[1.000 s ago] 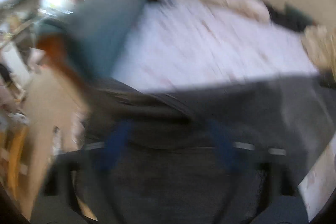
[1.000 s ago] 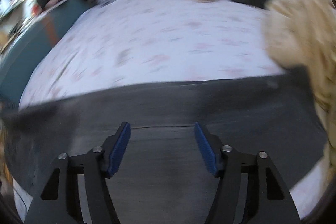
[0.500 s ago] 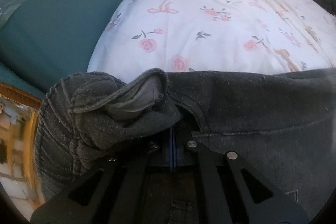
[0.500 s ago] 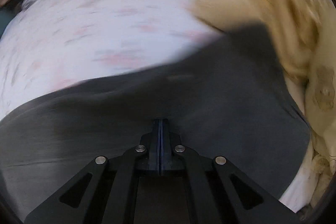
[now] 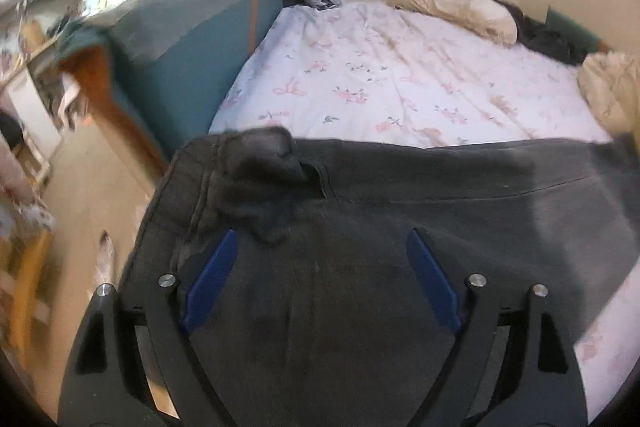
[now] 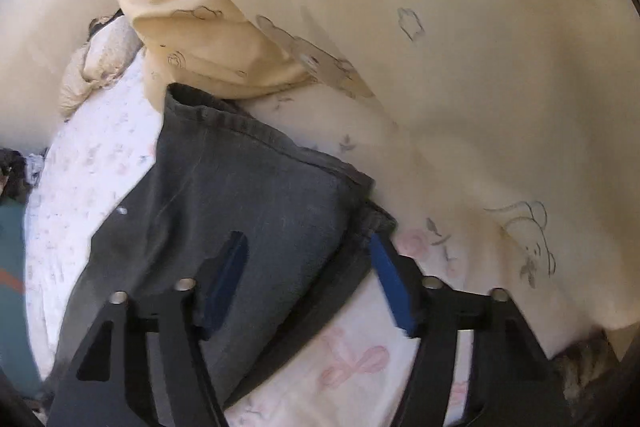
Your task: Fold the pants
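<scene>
You are between grips: both grippers are letting go of the pants [image 5: 400, 211], which lie spread flat along the near edge of the bed [image 5: 400, 83], dark grey against the flowered sheet.

In the left wrist view your left gripper [image 5: 320, 267] sits at the bottom centre of the frame, its jaws opening wide with only flat cloth below them and nothing pinched. Just above the left blue pad, at the centre left of the frame, the waistband [image 5: 260, 163] is bunched and rolled over on itself. The rest of the pants run off toward the right edge of the frame.

In the right wrist view your right gripper [image 6: 308, 267] is at the bottom centre, jaws opening too. The leg hems [image 6: 280, 143] cross the middle of the frame, and their lower corner lies between the 2 pads, but the pads do not press on it. A cream blanket [image 6: 440, 27] fills the upper right of that frame and touches the top of the hem.

My reading is that the pants are laid out and the fold itself is not yet made. The next move likely calls for 2 things:
1. Flatten the rolled waistband so it does not set a lump into the fold.
2. Take the hems with the right gripper and carry them toward the waistband, keeping clear of the blanket so it is not dragged along.
</scene>
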Motion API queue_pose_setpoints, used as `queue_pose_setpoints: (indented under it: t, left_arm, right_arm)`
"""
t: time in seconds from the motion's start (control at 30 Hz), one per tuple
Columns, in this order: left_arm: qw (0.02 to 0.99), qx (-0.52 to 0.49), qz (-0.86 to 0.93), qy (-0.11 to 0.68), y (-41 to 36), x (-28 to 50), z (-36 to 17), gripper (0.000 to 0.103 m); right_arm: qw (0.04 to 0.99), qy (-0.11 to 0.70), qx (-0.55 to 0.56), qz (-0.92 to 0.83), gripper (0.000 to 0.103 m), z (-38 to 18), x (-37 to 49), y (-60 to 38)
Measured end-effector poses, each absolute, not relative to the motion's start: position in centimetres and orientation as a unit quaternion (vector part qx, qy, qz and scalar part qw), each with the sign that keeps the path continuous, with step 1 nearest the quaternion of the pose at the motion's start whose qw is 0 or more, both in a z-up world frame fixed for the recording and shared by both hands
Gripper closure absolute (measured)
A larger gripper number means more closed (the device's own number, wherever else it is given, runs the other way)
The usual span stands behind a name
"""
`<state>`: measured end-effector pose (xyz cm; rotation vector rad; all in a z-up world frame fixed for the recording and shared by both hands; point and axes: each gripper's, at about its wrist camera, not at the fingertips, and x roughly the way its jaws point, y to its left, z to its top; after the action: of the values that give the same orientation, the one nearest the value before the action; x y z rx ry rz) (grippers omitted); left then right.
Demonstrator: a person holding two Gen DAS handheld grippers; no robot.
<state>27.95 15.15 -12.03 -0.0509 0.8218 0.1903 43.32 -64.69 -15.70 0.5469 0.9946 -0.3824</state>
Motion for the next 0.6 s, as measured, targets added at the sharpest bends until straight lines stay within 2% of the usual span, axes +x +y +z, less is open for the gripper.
queue_pose_setpoints:
  t: [0.03, 0.07, 0.13, 0.23, 0.3, 0.4, 0.5, 0.6]
  left_arm:
    - [0.910, -0.036, 0.090, 0.403, 15.1, 27.1, -11.9, 0.019]
    - [0.909, -0.037, 0.089, 0.406, 15.0, 26.4, -11.9, 0.019]
    - [0.904, -0.028, 0.091, 0.416, 14.9, 25.5, -11.7, 0.019]
    - [0.900, -0.022, 0.097, 0.424, 15.4, 24.7, -11.6, 0.019]
    - [0.897, -0.041, 0.113, 0.426, 16.6, 23.3, -11.7, 0.019]
    - [0.874, -0.106, 0.123, 0.457, 19.5, 20.3, -12.8, 0.019]
    - [0.847, -0.180, 0.139, 0.480, 23.4, 17.8, -14.2, 0.019]
    - [0.823, -0.246, 0.188, 0.476, 27.5, 15.7, -15.7, 0.018]
  right_arm:
    - [0.825, 0.475, 0.245, -0.183, 0.045, -16.2, 43.7, -64.3]
    - [0.823, 0.485, 0.237, -0.176, 0.067, -16.9, 44.3, -64.0]
    - [0.816, 0.503, 0.226, -0.172, 0.099, -18.1, 44.6, -62.4]
    - [0.839, 0.472, 0.195, -0.190, 0.101, -16.0, 44.0, -61.0]
    - [0.843, 0.451, 0.214, -0.199, 0.101, -14.8, 42.5, -60.9]
    - [0.829, 0.459, 0.205, -0.246, 0.101, -15.5, 41.9, -61.2]
    - [0.804, 0.503, 0.181, -0.259, 0.100, -18.6, 42.9, -60.5]
    - [0.801, 0.510, 0.158, -0.271, 0.091, -18.8, 42.9, -59.1]
